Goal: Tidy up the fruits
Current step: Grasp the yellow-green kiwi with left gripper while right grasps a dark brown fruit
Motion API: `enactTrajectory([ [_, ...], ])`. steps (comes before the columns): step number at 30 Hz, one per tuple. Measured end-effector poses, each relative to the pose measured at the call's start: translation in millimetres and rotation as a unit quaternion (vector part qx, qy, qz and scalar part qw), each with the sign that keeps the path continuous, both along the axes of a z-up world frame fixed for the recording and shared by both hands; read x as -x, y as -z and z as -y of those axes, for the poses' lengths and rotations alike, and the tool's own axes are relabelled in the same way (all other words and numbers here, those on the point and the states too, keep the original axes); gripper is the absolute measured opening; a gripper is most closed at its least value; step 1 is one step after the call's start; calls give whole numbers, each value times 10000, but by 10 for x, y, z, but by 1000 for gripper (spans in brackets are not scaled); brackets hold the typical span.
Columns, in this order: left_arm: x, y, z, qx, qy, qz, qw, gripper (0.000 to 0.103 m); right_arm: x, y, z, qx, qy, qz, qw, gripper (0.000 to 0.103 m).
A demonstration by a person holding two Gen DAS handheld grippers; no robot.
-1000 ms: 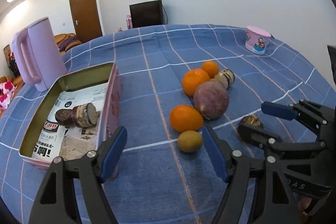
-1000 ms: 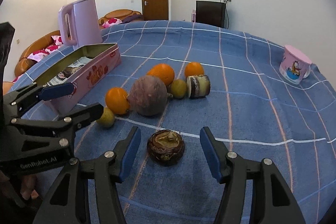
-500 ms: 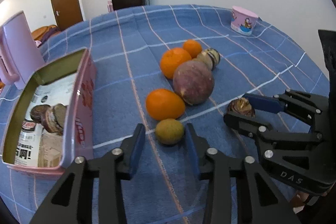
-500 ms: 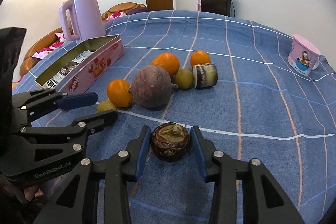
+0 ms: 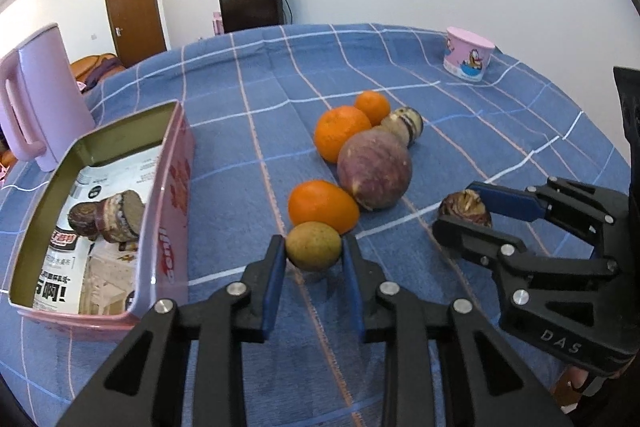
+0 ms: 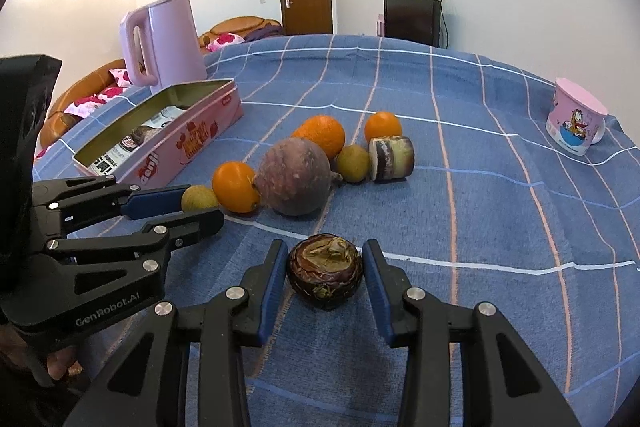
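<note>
My left gripper is shut on a small yellow-green fruit, held just above the blue checked cloth; it also shows in the right wrist view. My right gripper is shut on a dark brown mangosteen, which also shows in the left wrist view. Beyond them lie a big purple fruit, three oranges and a cut striped piece. A pink tin at left holds two dark fruit pieces on printed paper.
A lilac kettle stands behind the tin. A pink cartoon cup stands at the far right of the table. A second yellow-green fruit lies beside the striped piece. A dark cabinet and a door are beyond the table.
Both grippers have moved forward and closed: the left around the yellow-green fruit, the right around the mangosteen. The left one now holds its fruit slightly off the cloth.
</note>
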State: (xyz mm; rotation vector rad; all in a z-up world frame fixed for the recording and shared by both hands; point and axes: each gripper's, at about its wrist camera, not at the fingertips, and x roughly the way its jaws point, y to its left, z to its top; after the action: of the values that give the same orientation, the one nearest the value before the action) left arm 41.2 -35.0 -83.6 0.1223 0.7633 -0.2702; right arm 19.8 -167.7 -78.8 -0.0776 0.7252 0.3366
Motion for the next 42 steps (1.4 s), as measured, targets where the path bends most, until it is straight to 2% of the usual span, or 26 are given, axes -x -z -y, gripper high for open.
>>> enactTrajectory([
  [13, 78, -86, -91, 135, -167, 402, 9990, 30, 112, -64, -6, -68, -63, 411, 9991, 40],
  [42, 222, -177, -145, 279, -280, 947, 9947, 30, 309, -137, 6, -108, -100, 1082, 9940, 40],
])
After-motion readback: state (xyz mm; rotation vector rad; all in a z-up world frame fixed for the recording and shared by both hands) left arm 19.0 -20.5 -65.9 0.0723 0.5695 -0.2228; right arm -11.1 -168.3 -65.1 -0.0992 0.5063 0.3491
